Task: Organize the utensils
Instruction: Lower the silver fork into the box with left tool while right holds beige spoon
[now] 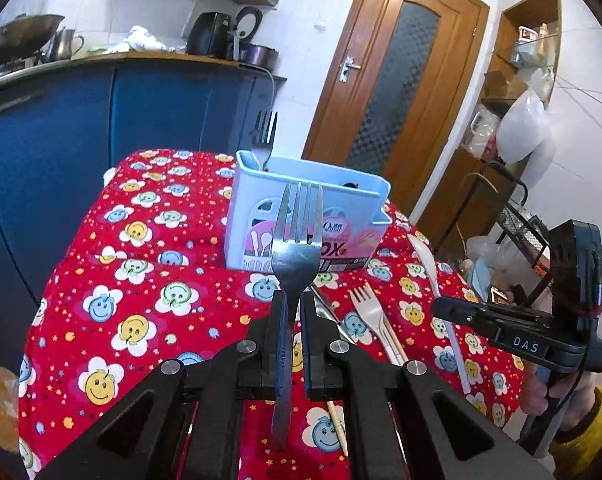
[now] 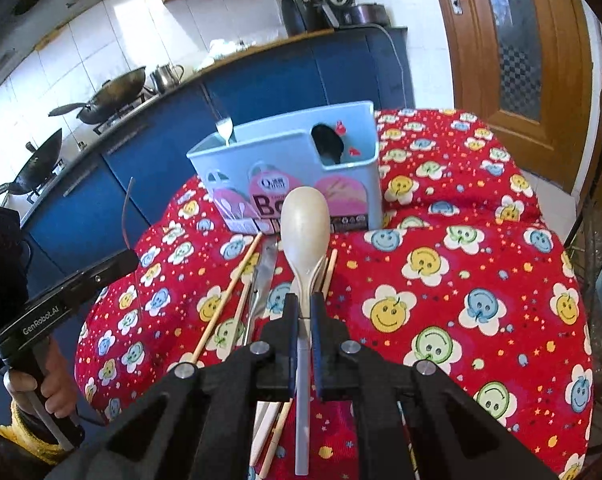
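Red tablecloth point(image 1: 149, 320), caddy point(image 1: 301, 208) hiding fork point(image 1: 264, 140) handle

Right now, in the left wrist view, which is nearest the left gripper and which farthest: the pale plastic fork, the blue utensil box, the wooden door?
1. Pale plastic fork, on the cloth just right of the left gripper.
2. Blue utensil box, straight ahead.
3. Wooden door, back right.
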{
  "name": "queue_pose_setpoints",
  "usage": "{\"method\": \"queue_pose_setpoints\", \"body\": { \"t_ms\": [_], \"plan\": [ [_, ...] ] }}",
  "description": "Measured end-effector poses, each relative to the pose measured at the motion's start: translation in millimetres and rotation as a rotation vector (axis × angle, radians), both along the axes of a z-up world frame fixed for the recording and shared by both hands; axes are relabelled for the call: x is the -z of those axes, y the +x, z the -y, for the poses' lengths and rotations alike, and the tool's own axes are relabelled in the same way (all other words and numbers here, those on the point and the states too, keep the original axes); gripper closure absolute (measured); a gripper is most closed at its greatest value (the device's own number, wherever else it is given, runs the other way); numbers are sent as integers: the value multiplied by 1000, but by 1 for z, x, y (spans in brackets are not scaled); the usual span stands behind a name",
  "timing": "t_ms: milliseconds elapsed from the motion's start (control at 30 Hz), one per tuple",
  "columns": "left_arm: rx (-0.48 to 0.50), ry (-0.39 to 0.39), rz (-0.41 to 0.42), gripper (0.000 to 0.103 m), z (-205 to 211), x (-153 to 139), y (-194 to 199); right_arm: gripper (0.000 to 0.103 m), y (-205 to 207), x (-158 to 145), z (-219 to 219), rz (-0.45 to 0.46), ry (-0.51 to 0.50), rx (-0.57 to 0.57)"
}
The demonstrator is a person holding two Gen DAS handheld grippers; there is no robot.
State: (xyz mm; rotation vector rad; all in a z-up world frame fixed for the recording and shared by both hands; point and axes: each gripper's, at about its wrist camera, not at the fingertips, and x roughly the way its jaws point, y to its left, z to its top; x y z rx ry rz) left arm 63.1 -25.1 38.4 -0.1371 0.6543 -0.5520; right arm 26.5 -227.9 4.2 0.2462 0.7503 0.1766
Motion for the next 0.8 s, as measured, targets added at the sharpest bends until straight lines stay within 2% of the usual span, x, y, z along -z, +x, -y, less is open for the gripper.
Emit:
{"method": "queue_pose_setpoints", "body": {
  "t_ms": [300, 367, 400, 600, 800],
  "plan": [
    [-13, -13, 52, 97, 1, -12, -1, 96, -9, -21, -5, 141, -33, 8],
    [-15, -17, 56, 100, 1, -13, 1, 96, -9, -24, -6, 163, -33, 8],
    [-16, -19, 56, 103, 2, -14, 3, 96, -9, -25, -6, 171, -30, 9],
    [-27, -19, 95, 103, 4, -24, 9, 96, -8, -25, -4, 192, -19, 22],
    [-43, -2, 90, 103, 3, -27, 16, 96, -7, -22, 3, 200, 3, 31]
  ]
}}
